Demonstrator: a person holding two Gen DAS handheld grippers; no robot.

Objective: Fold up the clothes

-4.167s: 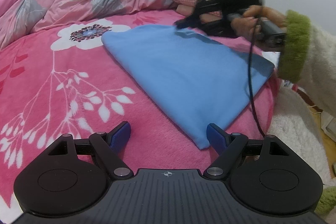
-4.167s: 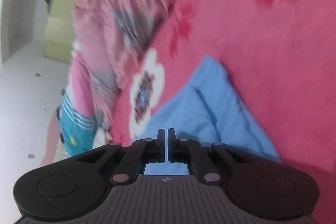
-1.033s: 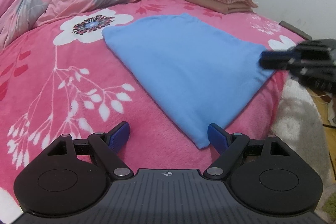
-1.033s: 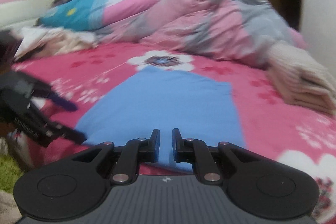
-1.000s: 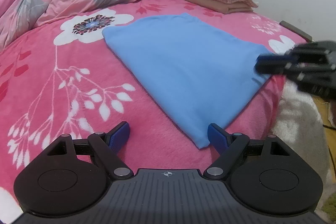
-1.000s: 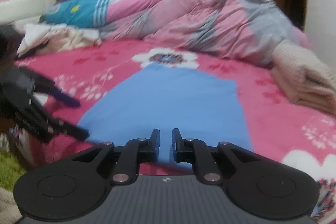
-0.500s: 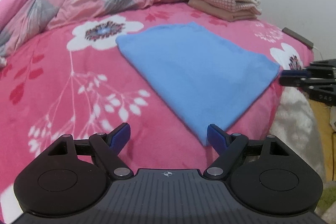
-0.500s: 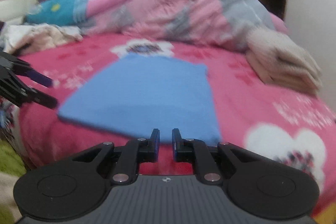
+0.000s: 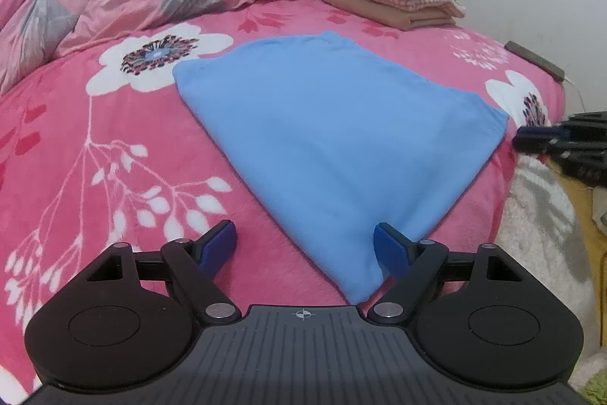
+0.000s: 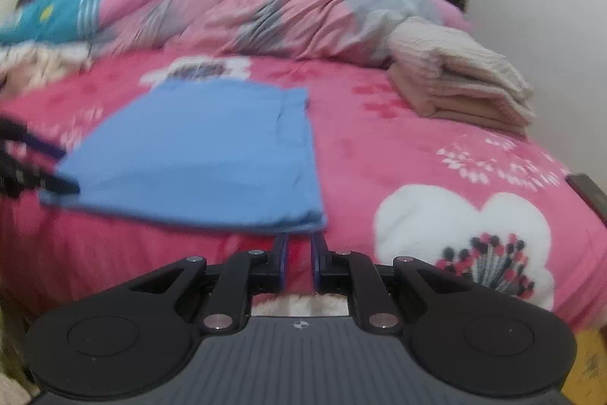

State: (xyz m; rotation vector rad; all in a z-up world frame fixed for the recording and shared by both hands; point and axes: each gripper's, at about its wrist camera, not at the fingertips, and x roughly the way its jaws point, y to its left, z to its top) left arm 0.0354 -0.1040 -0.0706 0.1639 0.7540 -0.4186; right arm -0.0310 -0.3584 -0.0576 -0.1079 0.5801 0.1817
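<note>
My left gripper (image 9: 305, 245) gaped wide at the blue garment's (image 9: 334, 139) near corner, my right gripper (image 10: 299, 262) hovered narrowly parted beside another.

Since the earliest pictures, we have taken the right gripper (image 10: 300, 255) off the far side of the blue garment (image 9: 334, 147), where a hand held it above the cloth, and brought it round to the near right corner at the bed's edge. Its jaws, then pressed together, now stand slightly apart and hold nothing. Over the last second we have drawn it back, so the garment sits farther ahead of its fingertips. We have also shifted the left gripper (image 9: 305, 247) slightly.
</note>
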